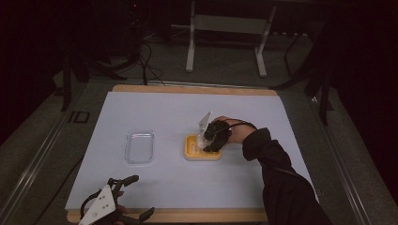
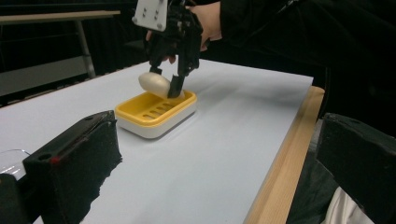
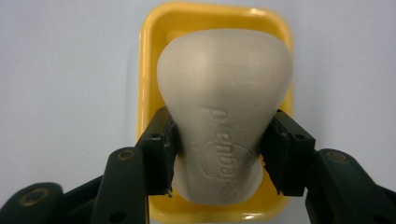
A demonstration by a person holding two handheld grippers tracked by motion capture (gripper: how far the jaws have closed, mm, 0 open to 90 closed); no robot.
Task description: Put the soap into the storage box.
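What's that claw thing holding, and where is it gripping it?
The right gripper pinches a pale soap bar by its two long sides, near one end, above the yellow dish.

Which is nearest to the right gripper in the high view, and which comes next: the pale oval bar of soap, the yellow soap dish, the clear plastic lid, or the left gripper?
1. Pale oval bar of soap: clamped in the right gripper.
2. Yellow soap dish: directly under the soap.
3. Clear plastic lid: to the dish's left, apart from it.
4. Left gripper: at the table's near left edge.

Right gripper (image 1: 205, 143): black, brass-coloured pivot screws, grey perforated three-cornered plate. Left gripper (image 1: 133, 197): same build, black cable. Person's sleeve (image 1: 281, 183): black.
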